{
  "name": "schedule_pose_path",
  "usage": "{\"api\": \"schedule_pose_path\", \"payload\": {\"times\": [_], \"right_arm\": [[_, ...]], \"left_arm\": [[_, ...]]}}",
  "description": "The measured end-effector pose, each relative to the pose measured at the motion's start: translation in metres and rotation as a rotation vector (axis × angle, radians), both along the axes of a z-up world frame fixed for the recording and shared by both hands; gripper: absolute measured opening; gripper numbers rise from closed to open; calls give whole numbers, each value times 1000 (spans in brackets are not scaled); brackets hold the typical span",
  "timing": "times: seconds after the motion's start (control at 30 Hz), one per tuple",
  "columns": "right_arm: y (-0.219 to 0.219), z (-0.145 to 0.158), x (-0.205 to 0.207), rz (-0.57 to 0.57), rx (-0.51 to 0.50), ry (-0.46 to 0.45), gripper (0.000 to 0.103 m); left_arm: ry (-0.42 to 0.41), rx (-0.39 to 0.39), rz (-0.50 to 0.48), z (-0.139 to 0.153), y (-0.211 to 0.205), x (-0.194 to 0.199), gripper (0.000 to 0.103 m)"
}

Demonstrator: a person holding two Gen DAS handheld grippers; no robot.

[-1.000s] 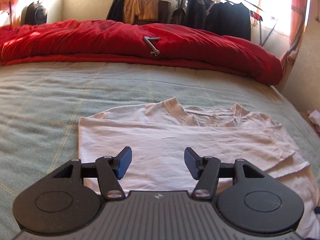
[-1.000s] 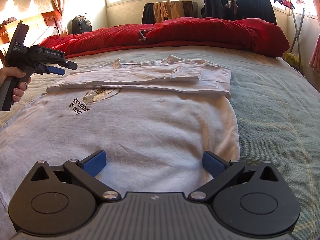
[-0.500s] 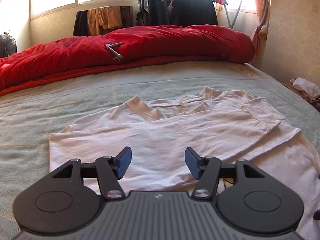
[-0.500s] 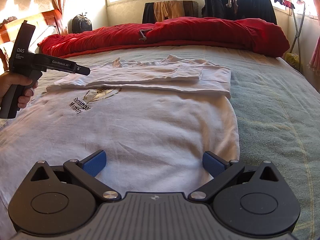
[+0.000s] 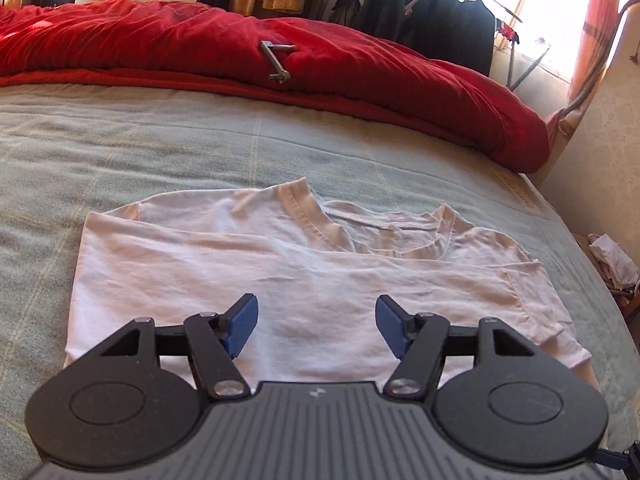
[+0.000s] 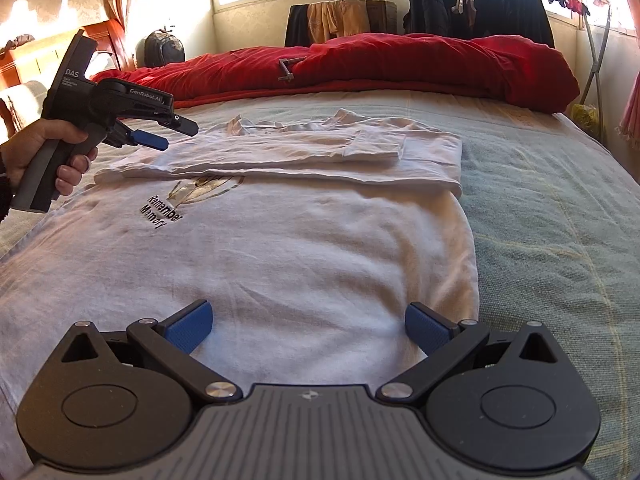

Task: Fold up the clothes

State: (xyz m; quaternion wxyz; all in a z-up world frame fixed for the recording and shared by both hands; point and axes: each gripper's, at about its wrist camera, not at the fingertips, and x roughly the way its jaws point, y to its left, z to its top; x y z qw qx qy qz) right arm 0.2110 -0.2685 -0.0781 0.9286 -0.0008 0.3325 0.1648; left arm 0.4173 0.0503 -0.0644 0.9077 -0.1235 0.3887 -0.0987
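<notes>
White T-shirt (image 6: 280,240) is lying flat on the bed (image 6: 560,240), collar end already folded down in a band across the top; lower body is still spread out, so I'm judging it partway done, more folds left. Left hand-held gripper (image 5: 316,326) is hovering over the folded band, jaws opening, nothing between them. Right hand-held gripper (image 6: 308,326) is sitting wide and empty over the hem end. Only the right view is showing the printed lettering (image 6: 160,214) and the hand (image 6: 44,160); left view is showing the collar (image 5: 304,212) close up.

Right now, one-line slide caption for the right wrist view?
Right claw open over white T-shirt on bed; left claw opening, empty, above its folded top.
</notes>
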Motion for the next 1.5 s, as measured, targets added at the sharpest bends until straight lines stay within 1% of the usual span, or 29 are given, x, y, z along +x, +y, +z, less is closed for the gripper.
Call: {"api": "schedule_pose_path", "payload": {"times": [0.03, 0.1, 0.27, 0.33, 0.37, 0.47, 0.53, 0.63, 0.7, 0.8, 0.87, 0.93, 1.0, 1.1, 1.2, 1.27, 1.3, 1.37, 1.43, 1.47, 1.5], "right_arm": [[0, 0, 0, 0, 1, 1, 103], [-1, 0, 0, 1, 3, 2, 103], [-1, 0, 0, 3, 5, 2, 103], [-1, 0, 0, 3, 4, 2, 103], [-1, 0, 0, 3, 4, 1, 103], [0, 0, 0, 2, 0, -1, 103], [0, 0, 0, 0, 0, -1, 103], [0, -1, 0, -2, 3, 0, 103], [1, -2, 1, -1, 0, -2, 103], [1, -2, 1, -1, -2, -2, 103], [1, -2, 1, -1, -3, -2, 103], [1, -2, 0, -1, -7, -4, 103], [2, -2, 0, -1, -10, -5, 103], [2, -2, 0, -1, -10, -5, 103], [2, -2, 0, 0, -12, -5, 103], [2, -2, 0, 1, -14, -3, 103], [2, -1, 0, 2, -14, -2, 103], [2, -1, 0, 3, -15, 0, 103], [2, -1, 0, 4, -18, 1, 103], [3, -1, 0, 4, -21, 2, 103], [4, 0, -1, 4, -26, 3, 103]], "left_arm": [[19, -8, 16, -7, 3, 5, 65], [13, -17, 33, -11, 6, 7, 65], [-35, -34, 35, 8, 6, -17, 65], [-48, -18, 8, 12, 2, -31, 65], [-45, -5, -8, 12, 0, -37, 66], [26, 2, -29, -1, 2, -43, 66], [17, -19, -18, 1, 8, -46, 66], [-6, -82, 7, 12, 17, -48, 66], [-4, -90, 2, 13, 17, -47, 66], [30, -57, -25, 3, 11, -47, 66], [22, -45, -20, 1, 8, -49, 66], [-7, -26, -18, 8, 1, -52, 66], [-49, 1, -50, 17, -12, -54, 66], [-80, 77, -112, 22, -39, -50, 67], [-55, 149, -147, 12, -62, -43, 67], [9, 166, -164, 1, -70, -41, 67], [-9, 185, -163, 1, -73, -45, 67], [-25, 213, -170, 7, -77, -56, 67], [-36, 198, -184, 20, -76, -69, 68], [-46, 196, -188, 28, -75, -77, 70], [-55, 200, -189, 35, -75, -85, 75]]}}
